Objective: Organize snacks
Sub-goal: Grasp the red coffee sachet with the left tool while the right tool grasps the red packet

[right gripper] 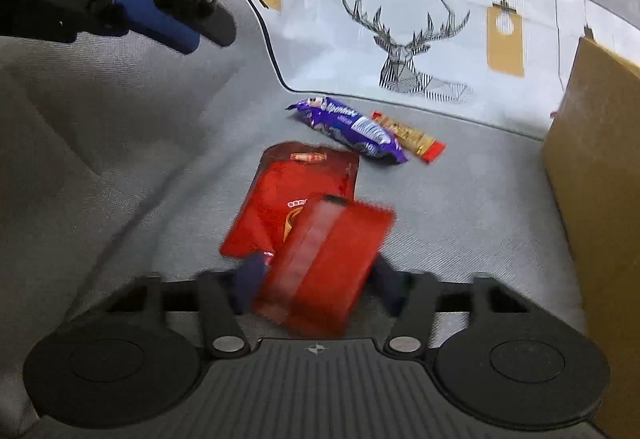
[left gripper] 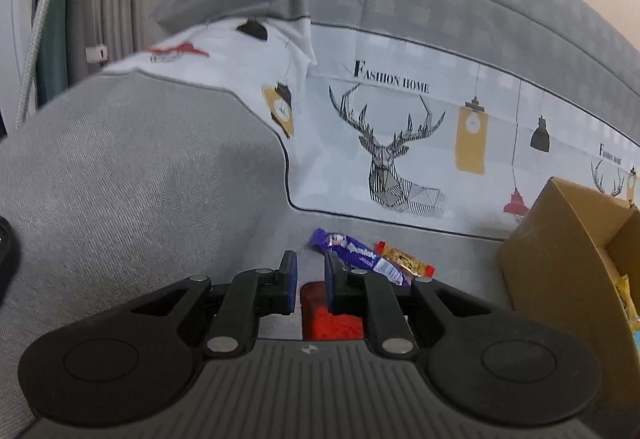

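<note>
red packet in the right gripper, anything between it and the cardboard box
Nothing visible does. The red packet sits blurred between the right gripper fingers, and only bare grey sofa fabric lies between it and the cardboard box at the right. The other snacks lie further back, off that line.

My right tool [right gripper: 316,279] carries a motion-blurred red packet [right gripper: 324,263] that hides both fingertips; the frame edge crops the cardboard box [right gripper: 600,175].

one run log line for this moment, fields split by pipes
right gripper: holds red packet | left gripper: open, empty | second red packet, purple bar, gold bar: on sofa | box: right
</note>
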{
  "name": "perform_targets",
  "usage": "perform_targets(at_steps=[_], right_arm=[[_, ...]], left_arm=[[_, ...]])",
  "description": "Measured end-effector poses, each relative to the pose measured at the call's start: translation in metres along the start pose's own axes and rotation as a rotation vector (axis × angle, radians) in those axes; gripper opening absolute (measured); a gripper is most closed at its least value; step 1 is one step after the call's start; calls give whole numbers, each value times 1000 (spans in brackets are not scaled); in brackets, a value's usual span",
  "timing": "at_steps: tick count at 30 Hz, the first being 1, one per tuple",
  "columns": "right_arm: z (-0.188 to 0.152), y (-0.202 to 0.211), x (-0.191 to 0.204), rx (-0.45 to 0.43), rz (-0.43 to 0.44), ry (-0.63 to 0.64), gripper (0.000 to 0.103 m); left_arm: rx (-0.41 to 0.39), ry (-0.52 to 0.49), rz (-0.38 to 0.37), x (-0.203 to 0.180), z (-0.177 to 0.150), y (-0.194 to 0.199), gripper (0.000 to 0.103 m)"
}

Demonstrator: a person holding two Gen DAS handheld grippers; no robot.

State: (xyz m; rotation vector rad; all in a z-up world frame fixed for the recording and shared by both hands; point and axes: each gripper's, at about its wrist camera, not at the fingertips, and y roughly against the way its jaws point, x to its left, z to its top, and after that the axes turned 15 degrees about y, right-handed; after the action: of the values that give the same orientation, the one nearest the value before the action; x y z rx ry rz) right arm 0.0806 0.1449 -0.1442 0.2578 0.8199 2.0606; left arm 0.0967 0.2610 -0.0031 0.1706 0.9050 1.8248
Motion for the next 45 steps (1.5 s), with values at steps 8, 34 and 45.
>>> perform_targets(at_steps=[8, 34, 45], right_arm=[[-19, 21, -33, 32, -37, -90, 8], [-55, 38, -63, 141, -25, -87, 83], [-49, 41, -49, 114, -45, 30, 46]], left_arm=[[159, -31, 5, -15, -18, -35, 44], [367, -47, 182, -17, -47, -56, 63], [419, -152, 199, -13, -57, -57, 69]])
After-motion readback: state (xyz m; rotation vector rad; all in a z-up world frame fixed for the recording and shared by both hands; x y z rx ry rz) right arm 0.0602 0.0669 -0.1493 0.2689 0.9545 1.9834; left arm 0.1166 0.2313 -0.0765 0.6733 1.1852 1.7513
